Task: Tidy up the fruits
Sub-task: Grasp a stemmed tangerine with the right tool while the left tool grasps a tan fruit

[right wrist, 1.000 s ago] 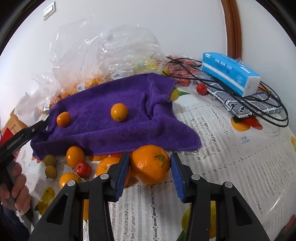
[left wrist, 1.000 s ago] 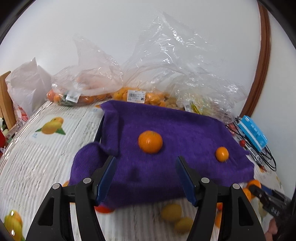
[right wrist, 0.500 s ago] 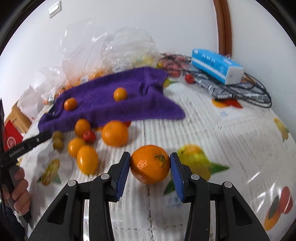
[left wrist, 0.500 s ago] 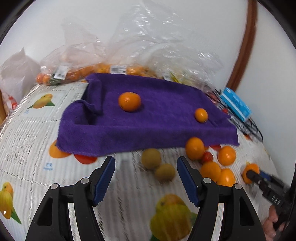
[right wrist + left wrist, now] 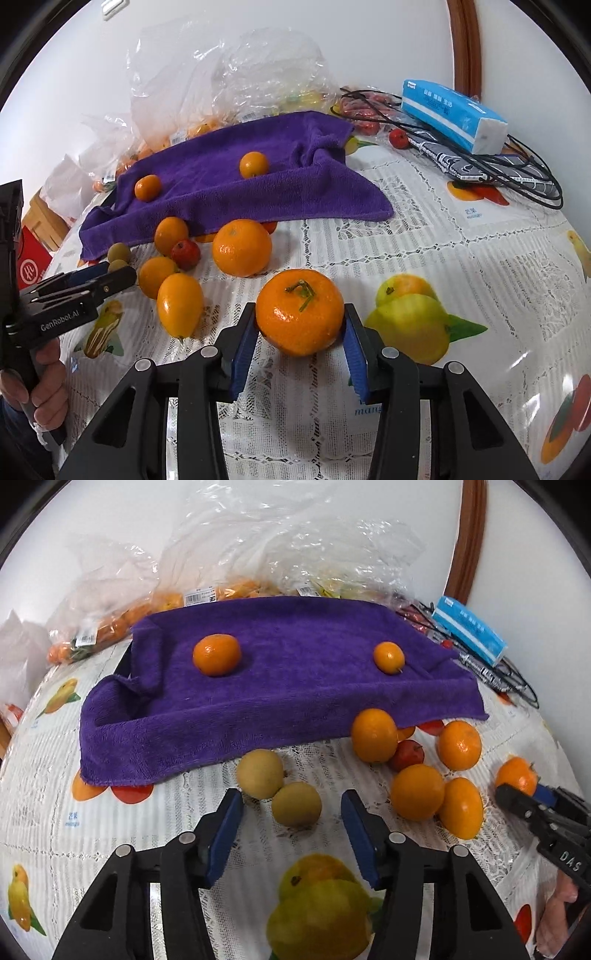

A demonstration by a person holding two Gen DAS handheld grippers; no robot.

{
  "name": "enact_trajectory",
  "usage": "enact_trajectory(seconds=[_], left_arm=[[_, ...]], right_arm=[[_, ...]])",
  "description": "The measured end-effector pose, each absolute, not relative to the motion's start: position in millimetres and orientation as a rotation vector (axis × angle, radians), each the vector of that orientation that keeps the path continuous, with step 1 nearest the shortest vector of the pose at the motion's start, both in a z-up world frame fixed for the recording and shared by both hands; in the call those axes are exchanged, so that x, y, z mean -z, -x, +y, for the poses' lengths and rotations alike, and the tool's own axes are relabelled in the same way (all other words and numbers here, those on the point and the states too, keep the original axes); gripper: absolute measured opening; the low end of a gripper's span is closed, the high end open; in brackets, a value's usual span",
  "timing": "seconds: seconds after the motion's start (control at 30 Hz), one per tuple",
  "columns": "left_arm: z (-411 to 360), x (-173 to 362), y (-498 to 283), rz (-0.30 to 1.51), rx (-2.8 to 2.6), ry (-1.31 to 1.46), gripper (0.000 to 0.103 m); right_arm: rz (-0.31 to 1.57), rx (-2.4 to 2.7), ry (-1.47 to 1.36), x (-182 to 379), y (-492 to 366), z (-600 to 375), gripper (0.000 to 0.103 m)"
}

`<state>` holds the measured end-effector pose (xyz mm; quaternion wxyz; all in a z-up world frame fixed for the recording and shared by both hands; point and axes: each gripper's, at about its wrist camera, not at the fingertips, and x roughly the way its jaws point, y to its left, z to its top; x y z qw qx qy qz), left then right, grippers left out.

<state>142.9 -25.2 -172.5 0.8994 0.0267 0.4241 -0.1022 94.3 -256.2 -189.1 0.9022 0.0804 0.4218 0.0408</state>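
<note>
Tablecloth [image 5: 424, 229]; right claw [image 5: 300, 328] gripping tangerine [image 5: 300, 312]

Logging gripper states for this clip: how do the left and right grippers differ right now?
The right gripper is shut on a stemmed orange, pads against both its sides; the left gripper is open, pressing nothing. The left gripper's jaws have just been closing, with a yellow-green fruit in front of the gap; the right gripper's grip is steady. Both have blue-padded black fingers and point down at the fruit-print tablecloth.
</note>
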Motion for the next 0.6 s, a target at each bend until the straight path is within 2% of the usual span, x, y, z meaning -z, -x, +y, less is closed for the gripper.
enact_trajectory(seconds=[0.03,0.1,0.2,0.6], left_arm=[[-28.1,172.6,-142.6,0.878,0.200,-0.073,0.050],[-31.2,171.7,-141.3,0.875,0.210,-0.083,0.038],[-30.0,170.8,-141.6,0.873,0.218,-0.077,0.027],[-24.9,170.4,-143.2,0.875,0.232,-0.048,0.026]], right_arm=[[0.866,-0.069,-0.164,188.5,-92.8,-256.7,0.044],[0.859,-0.052,-0.167,187.1,-91.6,-258.2,0.044],[0.860,-0.046,-0.171,186.3,-91.6,-258.8,0.044],[0.867,-0.037,-0.168,186.3,-92.5,-259.7,0.044]])
